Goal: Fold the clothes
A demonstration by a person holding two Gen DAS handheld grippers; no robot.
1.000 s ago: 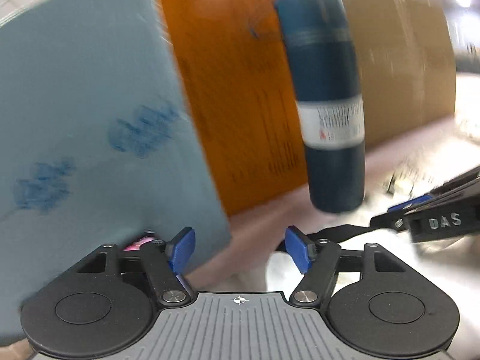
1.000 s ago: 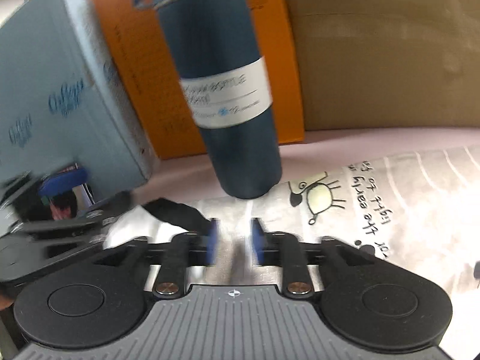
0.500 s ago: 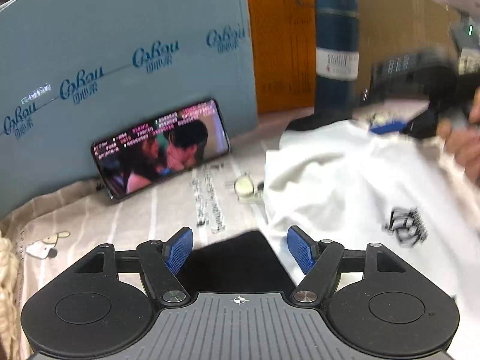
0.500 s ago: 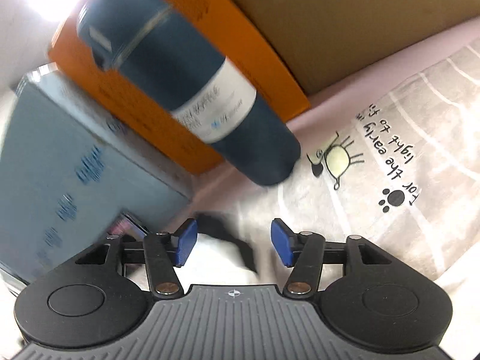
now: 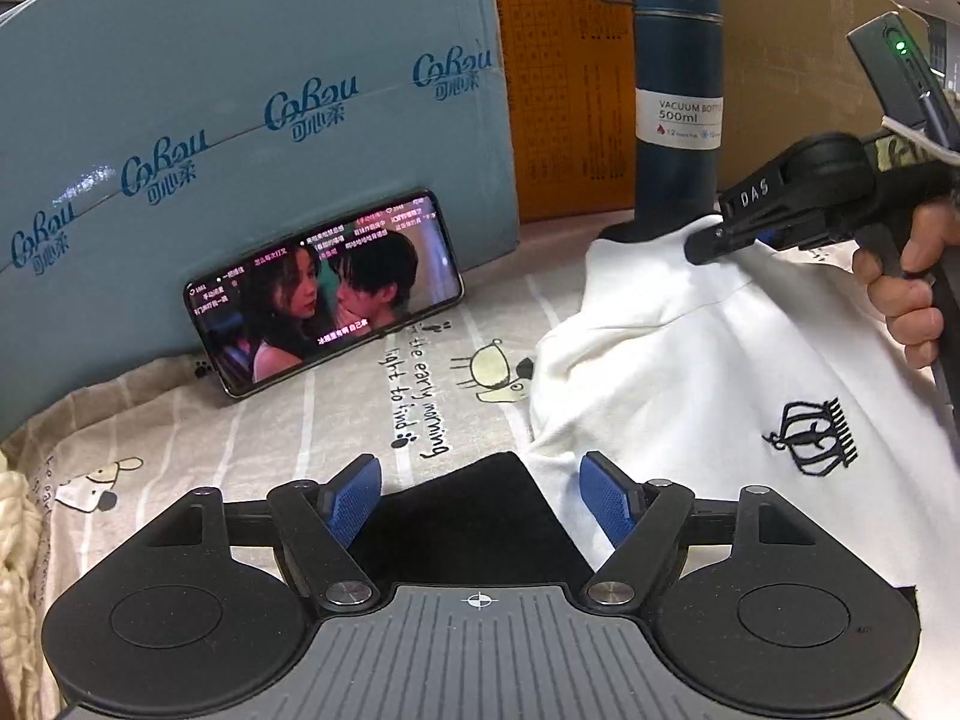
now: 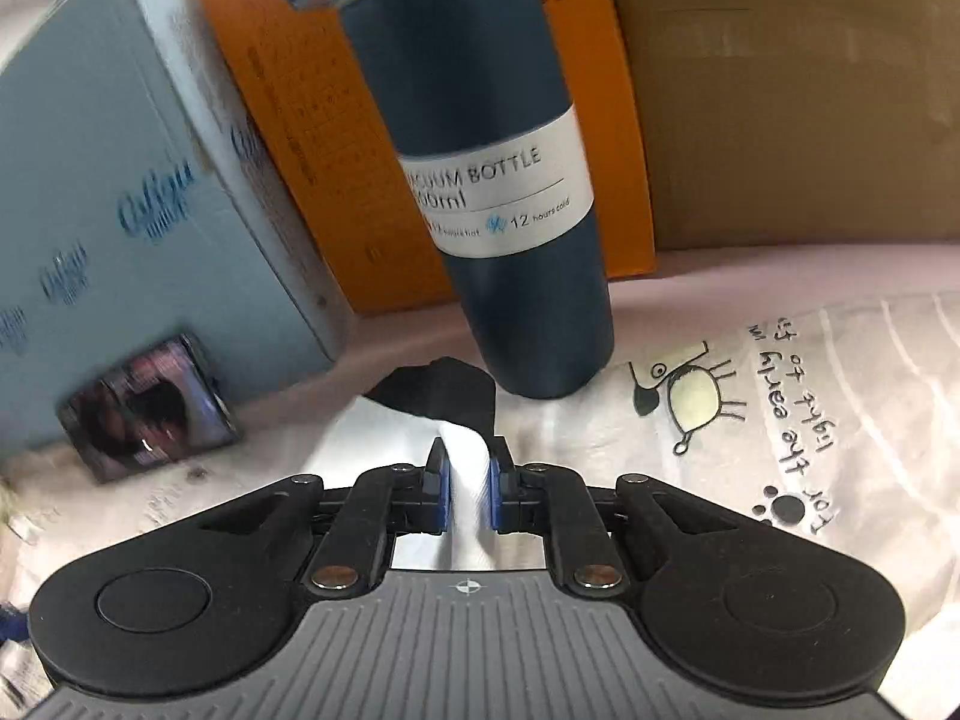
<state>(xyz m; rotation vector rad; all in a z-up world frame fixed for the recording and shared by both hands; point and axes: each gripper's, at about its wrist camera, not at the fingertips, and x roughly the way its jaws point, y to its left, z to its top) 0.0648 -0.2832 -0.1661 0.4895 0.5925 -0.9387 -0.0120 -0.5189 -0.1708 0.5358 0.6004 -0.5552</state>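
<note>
Shirt (image 5: 708, 372): white with black sleeve trim and a small crown emblem (image 5: 813, 438); it lies rumpled on the printed bedsheet (image 5: 336, 420), to the right in my left wrist view.
Long axis: as far as I can tell, it runs from the near black cuff (image 5: 474, 516) up toward the far black cuff (image 6: 438, 396) beside the bottle.
Left gripper (image 5: 480, 498): jaws spread wide, holding nothing; the near black cuff sits between the blue pads (image 5: 354, 498), and I cannot tell whether they touch it.
Right gripper (image 6: 465, 480): jaws drawn nearly together on a fold of white cloth; in the left view I see it (image 5: 714, 240) at the shirt's far upper edge, a hand (image 5: 906, 294) on its grip.
Bottle (image 6: 480, 180): dark blue, upright, labelled "VACUUM BOTTLE", just beyond the far cuff.
Phone (image 5: 324, 288): propped on its long side against the light blue carton (image 5: 240, 90), screen lit.
Backdrop: orange box (image 5: 558, 78) and brown cardboard (image 6: 792, 90) behind the bottle.
</note>
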